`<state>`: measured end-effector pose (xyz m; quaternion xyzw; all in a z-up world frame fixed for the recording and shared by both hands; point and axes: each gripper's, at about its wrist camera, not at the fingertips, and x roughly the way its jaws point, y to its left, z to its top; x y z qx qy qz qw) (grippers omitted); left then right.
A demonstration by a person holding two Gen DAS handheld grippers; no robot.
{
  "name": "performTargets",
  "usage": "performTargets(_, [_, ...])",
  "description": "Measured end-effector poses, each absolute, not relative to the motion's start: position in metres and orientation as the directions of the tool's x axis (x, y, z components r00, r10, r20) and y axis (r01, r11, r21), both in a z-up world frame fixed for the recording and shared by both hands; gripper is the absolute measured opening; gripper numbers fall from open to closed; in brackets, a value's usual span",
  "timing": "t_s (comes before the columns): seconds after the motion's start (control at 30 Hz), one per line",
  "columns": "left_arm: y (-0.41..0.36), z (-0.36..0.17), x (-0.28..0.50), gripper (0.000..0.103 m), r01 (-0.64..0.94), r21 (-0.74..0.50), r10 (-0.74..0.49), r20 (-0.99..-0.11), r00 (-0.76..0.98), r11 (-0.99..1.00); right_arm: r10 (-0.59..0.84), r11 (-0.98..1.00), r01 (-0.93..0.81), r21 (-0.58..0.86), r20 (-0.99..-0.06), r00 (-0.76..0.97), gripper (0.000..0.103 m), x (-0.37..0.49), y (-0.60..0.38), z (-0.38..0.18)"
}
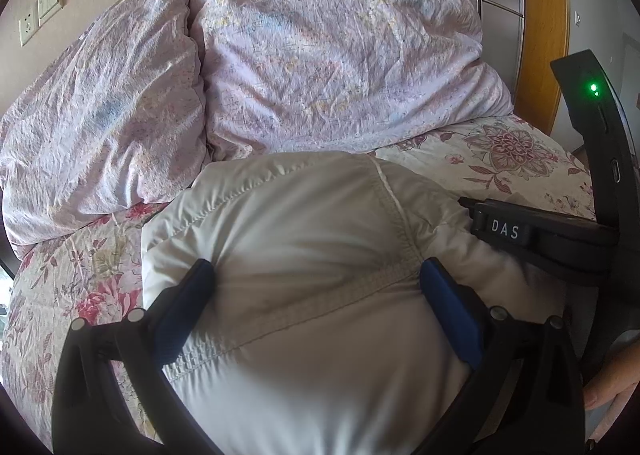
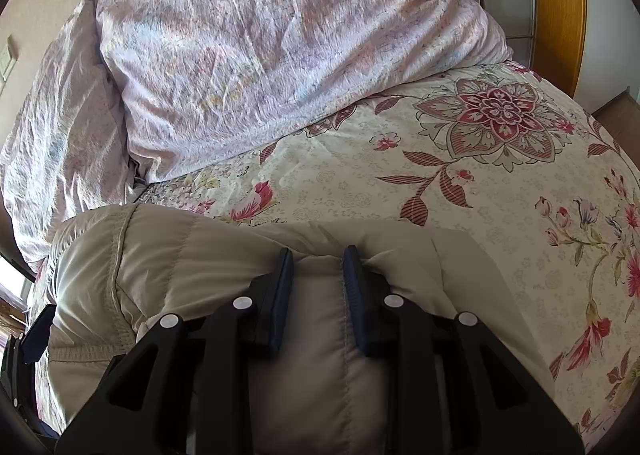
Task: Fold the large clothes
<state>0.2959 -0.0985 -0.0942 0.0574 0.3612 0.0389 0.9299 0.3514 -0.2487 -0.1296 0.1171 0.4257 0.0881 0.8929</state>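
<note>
A puffy cream down jacket (image 1: 300, 215) lies bundled on a flowered bed. In the left wrist view my left gripper (image 1: 316, 271) spans a wide bulge of it. Both blue pads (image 1: 188, 295) dent the fabric along a stitched seam, so it is shut on the jacket. In the right wrist view my right gripper (image 2: 318, 255) stands narrow, its pads pinching a raised fold of the jacket (image 2: 180, 255) near the far edge. The right gripper's black body (image 1: 560, 239) shows at the right of the left wrist view, and the left gripper's body (image 2: 28, 339) at the left edge of the right wrist view.
Two crumpled lilac pillows (image 1: 320, 55) (image 1: 100, 115) are stacked against the wall behind the jacket. The floral bedsheet (image 2: 480, 175) stretches away to the right. Wall sockets (image 1: 40, 15) are at the far left and a wooden door frame (image 1: 540, 15) at the far right. A hand (image 1: 612, 387) shows at the lower right.
</note>
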Motion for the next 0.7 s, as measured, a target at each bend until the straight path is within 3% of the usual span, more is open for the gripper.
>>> performTargets(0.7, [-0.1004, -0.0959, 0.2972, 0.101, -0.035, 0.173, 0.144, -0.67, 0.728, 0.984, 0.245, 0.961, -0.055, 0.271, -0.74, 0.626, 0.027, 0.3498, -0.248, -0.1296])
